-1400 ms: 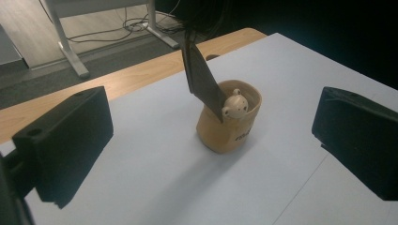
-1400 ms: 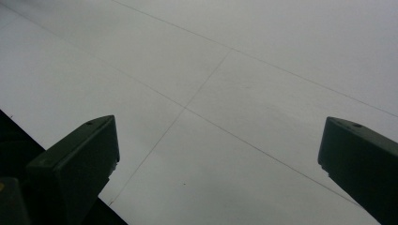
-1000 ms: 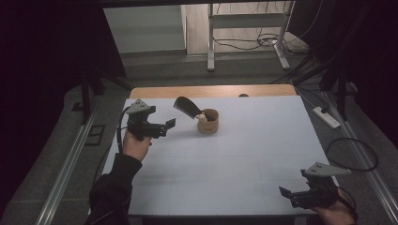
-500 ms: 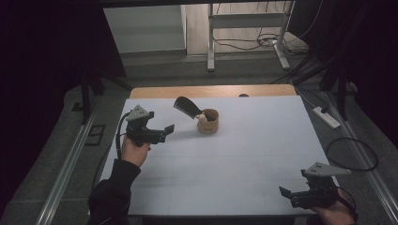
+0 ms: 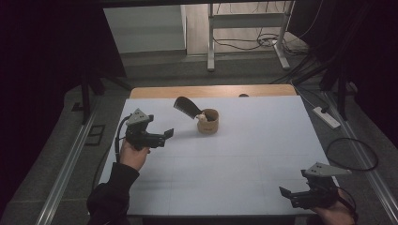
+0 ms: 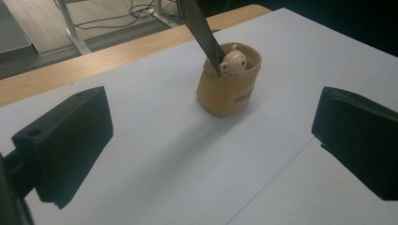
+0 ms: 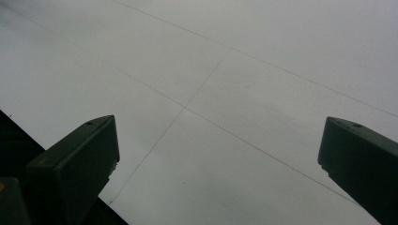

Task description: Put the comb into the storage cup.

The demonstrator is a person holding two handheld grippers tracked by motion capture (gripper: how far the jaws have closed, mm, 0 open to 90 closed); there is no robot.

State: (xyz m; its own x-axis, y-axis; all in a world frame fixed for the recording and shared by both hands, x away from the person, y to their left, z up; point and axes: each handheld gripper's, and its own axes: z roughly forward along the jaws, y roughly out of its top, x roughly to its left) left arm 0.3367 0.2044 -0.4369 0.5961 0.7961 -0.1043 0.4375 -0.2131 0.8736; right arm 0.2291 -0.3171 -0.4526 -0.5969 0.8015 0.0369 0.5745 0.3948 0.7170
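Toward the far middle of the white surface (image 5: 244,154), your tan cup (image 5: 209,123) stands upright with a black spatula (image 5: 185,106) and bear-headed stick (image 6: 233,61) inside. Your left tool (image 5: 166,135) points at it, jaws wide, empty. Your right tool (image 5: 285,194) sits near-right, equally wide, holding nothing.

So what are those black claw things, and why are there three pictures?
A person sits at a white table and holds a black two-jaw grabbing tool in each hand. The left gripper and the right gripper are both open and hold nothing. One picture comes from a camera above the table. The other two come from small cameras riding on the tools, so you look out between their black jaws. On the table stands a small tan pouch-like cup. A dark flat blade-shaped tool and a little cream bear-head figure stick out of it.
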